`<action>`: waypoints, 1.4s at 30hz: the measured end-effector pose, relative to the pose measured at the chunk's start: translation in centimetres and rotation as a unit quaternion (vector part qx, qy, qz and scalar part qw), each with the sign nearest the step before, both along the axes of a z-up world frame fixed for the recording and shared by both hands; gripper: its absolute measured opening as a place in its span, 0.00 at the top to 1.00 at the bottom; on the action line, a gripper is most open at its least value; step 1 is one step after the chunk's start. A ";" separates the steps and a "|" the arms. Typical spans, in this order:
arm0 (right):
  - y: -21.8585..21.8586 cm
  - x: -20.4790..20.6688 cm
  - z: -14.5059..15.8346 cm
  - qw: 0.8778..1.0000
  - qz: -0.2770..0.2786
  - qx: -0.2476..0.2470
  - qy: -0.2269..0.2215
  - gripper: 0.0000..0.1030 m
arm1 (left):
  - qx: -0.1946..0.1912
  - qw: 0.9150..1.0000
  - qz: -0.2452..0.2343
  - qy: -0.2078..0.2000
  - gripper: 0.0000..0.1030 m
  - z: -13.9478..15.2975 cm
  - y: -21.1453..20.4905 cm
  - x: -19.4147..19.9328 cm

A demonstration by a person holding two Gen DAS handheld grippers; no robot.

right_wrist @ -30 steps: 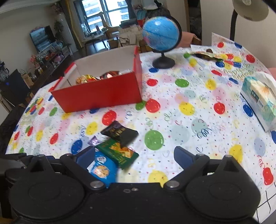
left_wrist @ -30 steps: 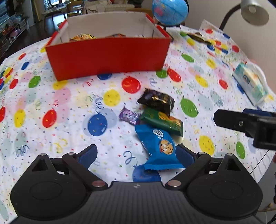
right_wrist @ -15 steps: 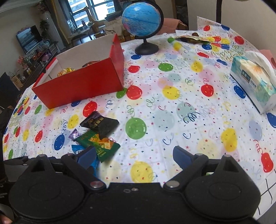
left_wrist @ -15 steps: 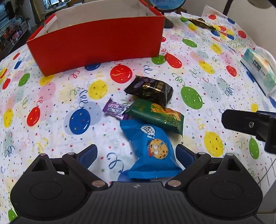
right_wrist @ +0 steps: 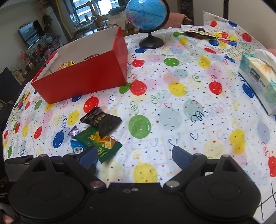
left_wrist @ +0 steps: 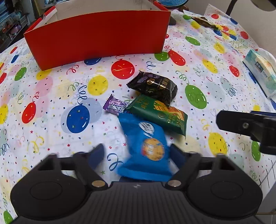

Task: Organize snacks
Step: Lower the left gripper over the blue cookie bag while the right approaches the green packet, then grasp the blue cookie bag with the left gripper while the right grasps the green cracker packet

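The left gripper (left_wrist: pixel 137 153) is closing around the blue cookie packet (left_wrist: pixel 146 144), whose near end lies between its jaws on the balloon-print tablecloth (left_wrist: pixel 51 96); a second ago those jaws stood wide. The right gripper (right_wrist: pixel 133 155) hangs open over bare cloth just beside the green packet (right_wrist: pixel 98 141). Beyond lie the black packet (left_wrist: pixel 153 86), purple candy (left_wrist: pixel 114 106), red box (left_wrist: pixel 96 36), globe (right_wrist: pixel 144 15) and tissue pack (right_wrist: pixel 258 81), before a living room.

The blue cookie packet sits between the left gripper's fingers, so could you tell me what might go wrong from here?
The left gripper is closing off-centre on the blue cookie packet; the slick wrapper might twist or slip free. The packet's far end touches the green cracker packet and purple candy, so lifting may drag them. The open right gripper hovers close by and could collide.
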State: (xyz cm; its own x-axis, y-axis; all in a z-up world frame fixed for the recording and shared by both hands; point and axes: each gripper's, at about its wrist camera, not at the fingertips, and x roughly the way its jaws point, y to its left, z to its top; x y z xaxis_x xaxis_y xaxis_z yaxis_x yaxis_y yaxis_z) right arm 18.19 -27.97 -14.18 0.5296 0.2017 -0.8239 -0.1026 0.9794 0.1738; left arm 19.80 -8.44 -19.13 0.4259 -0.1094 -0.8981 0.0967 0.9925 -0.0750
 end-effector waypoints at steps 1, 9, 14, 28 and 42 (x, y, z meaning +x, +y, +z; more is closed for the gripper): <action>0.1 0.1 -0.1 1.000 0.004 0.000 0.001 0.10 | -0.005 1.000 0.001 0.002 0.37 0.0 0.4 0.0; 2.0 0.5 -1.1 0.998 0.064 -0.017 0.008 0.11 | -0.036 0.999 0.040 0.008 0.47 0.1 4.9 -0.4; 4.1 1.2 -2.1 0.993 0.111 -0.038 0.011 0.14 | -0.043 0.995 0.090 0.008 0.47 0.6 8.2 -0.5; 8.3 4.0 -4.6 0.979 0.187 -0.080 0.007 0.23 | -0.029 0.991 0.127 0.005 0.47 0.9 11.3 -0.9; 9.9 2.8 -5.2 0.976 0.189 -0.106 -0.012 0.47 | -0.028 0.992 0.124 0.011 0.47 0.7 11.6 -1.0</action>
